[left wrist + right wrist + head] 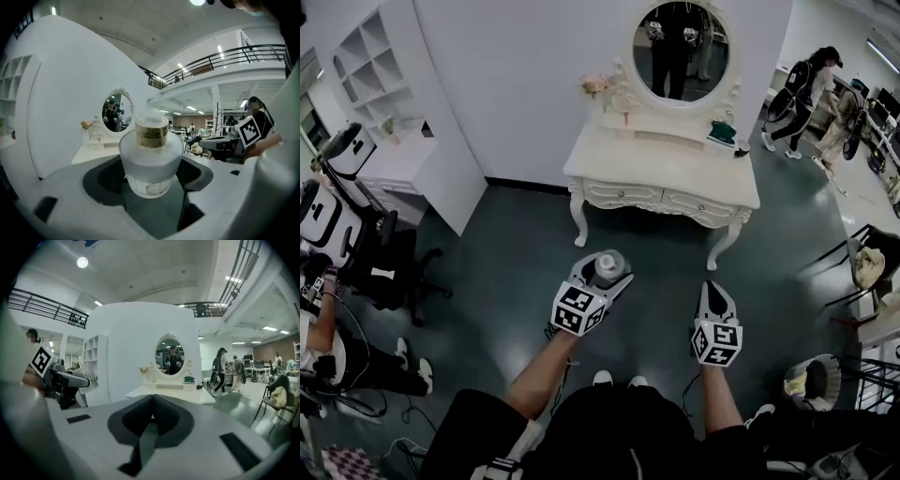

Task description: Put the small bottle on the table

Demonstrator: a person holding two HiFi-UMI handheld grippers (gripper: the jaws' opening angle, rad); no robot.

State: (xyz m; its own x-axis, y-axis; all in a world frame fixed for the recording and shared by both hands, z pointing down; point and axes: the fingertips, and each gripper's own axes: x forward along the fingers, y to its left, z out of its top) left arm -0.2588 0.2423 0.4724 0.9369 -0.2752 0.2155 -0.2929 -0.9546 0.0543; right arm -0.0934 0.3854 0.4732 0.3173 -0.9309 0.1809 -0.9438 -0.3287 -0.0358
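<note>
Left gripper (605,279): jaws clamped on the small bottle (151,154), pads on its rounded frosted body. Right gripper (713,298): jaws together, nothing between them.

Bottle location: carried in the air over the floor, well apart from the dressing-table tabletop (666,159) ahead.

Risks, as judged:
- Grip sits on a curved, smooth-looking wall, so the bottle may slide or rock between the pads. A drop here lands on the floor, not the tabletop.
- Releasing while tilted or above the surface could topple it.
- Setting it down close to the front edge could send it off.

Orientation: upright, long axis roughly vertical and crossing the jaws — gold collar and cap up, base down.
</note>
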